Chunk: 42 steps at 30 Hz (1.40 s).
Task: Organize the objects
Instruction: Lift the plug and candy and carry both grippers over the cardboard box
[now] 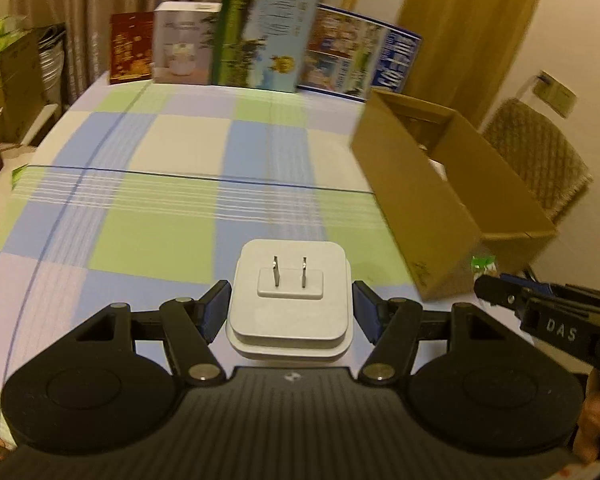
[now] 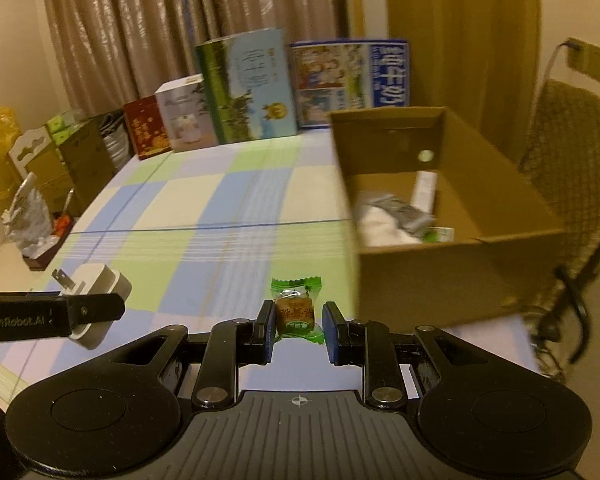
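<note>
White plug adapter (image 1: 290, 300) sits clamped between the blue pads of the left hand-held gripper (image 1: 290, 308), two metal prongs facing forward away from the camera, body lifted off the tabletop (image 1: 172, 184). Right hand-held gripper (image 2: 297, 326) is pinched shut on a green-wrapped candy (image 2: 296, 312), brown label showing between the pads, wrapper ends sticking out above and below. Both loads held in the air over the checked blue, green and white cloth. In the right wrist view the left hand-held gripper comes in from the left edge with the adapter in it; in the left wrist view the right hand-held gripper shows at the lower right edge, candy green just visible at its tip. Open cardboard box (image 2: 451, 256) stands ahead and to the right of both hand-held grippers, on the right part of the tabletop, near wall just past the candy. Inside the box: white and grey items (image 2: 395, 216), too blurred to name. Farther ahead, a row of printed cartons (image 1: 268, 36) stands along the far edge of the tabletop, with curtains (image 2: 160, 24) behind. Wicker chair (image 2: 571, 160) to the right beyond the box. Stacked boxes and clutter (image 2: 60, 152) off the left side of the tabletop. Views motion-blurred.
</note>
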Tool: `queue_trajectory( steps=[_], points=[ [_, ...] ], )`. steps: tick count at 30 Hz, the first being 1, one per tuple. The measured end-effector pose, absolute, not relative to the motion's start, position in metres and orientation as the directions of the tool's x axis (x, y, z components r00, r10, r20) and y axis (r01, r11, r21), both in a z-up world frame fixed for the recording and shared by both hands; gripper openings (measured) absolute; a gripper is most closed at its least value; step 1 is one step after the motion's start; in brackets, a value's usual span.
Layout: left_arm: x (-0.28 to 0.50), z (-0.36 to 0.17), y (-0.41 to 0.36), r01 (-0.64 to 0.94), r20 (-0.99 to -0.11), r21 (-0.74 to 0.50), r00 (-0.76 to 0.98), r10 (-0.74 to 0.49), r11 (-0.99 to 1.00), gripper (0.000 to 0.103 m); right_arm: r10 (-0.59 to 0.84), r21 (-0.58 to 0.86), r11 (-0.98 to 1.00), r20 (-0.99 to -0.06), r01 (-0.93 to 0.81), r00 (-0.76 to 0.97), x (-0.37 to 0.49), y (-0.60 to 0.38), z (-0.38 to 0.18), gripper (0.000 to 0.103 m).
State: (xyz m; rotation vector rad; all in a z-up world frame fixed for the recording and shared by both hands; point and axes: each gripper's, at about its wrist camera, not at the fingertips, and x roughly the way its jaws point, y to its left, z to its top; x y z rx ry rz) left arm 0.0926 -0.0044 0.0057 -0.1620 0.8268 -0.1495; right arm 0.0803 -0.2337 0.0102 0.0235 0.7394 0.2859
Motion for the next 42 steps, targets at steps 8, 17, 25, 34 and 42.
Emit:
queue_trajectory(
  steps=[8,17,25,34,42],
  points=[
    [0.073,0.02,-0.069,0.203,-0.699,-0.214,0.652,-0.295,0.956,0.061,0.195,0.08,0.979,-0.657,-0.189,0.728,0.062,-0.276,0.032,0.022],
    [0.074,0.026,-0.11,0.264,-0.696,-0.192,0.642,-0.321,0.945,0.061,0.159,0.074,0.986,-0.64,-0.146,0.752,0.056,-0.309,0.044,0.022],
    [0.075,0.026,-0.13,0.289,-0.706,-0.195,0.622,-0.339,0.937,0.061,0.156,0.083,0.987,-0.636,-0.134,0.755,0.059,-0.321,0.044,0.022],
    [0.088,0.032,-0.153,0.32,-0.7,-0.194,0.616,-0.36,0.927,0.061,0.147,0.079,0.989,-0.631,-0.125,0.762,0.073,-0.338,0.048,0.022],
    [0.115,0.042,-0.184,0.358,-0.689,-0.173,0.622,-0.373,0.917,0.061,0.139,0.08,0.99,-0.611,-0.114,0.779,0.098,-0.356,0.06,0.022]
  ],
)
